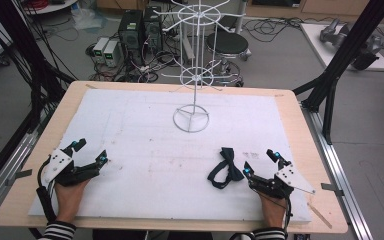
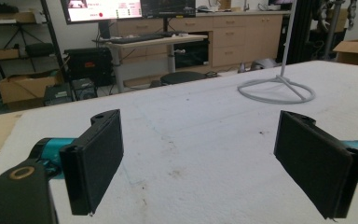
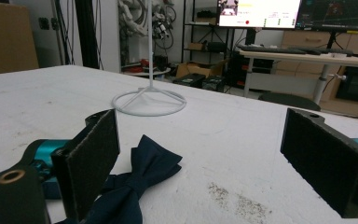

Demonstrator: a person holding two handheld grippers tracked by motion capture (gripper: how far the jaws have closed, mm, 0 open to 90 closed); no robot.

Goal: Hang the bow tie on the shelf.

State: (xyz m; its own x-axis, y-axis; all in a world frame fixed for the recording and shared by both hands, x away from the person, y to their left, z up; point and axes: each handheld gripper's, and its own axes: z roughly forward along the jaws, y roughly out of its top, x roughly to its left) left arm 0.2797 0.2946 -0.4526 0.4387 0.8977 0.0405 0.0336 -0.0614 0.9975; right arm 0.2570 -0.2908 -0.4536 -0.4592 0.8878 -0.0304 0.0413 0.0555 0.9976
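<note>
White padded surface stained in spots, wire rack standing at its far middle, dark bow tie lying just beside the right gripper, left gripper well apart, both sets of fingers spread wide and empty, computers and cables on the floor beyond.

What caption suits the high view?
Both open tools, left tool and right tool, rest on the white mat beside a dark bow tie.

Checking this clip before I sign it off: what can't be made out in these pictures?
- Bow tie: in the right gripper view its lower part is cut off by the bottom edge, and the near jaw covers its left side.
- Bow tie strap: high view, too small to see any clasp.
- Wire stand: top cut off by the upper edge in the high view.
- Stains on the white mat: blurred in the left gripper view.
</note>
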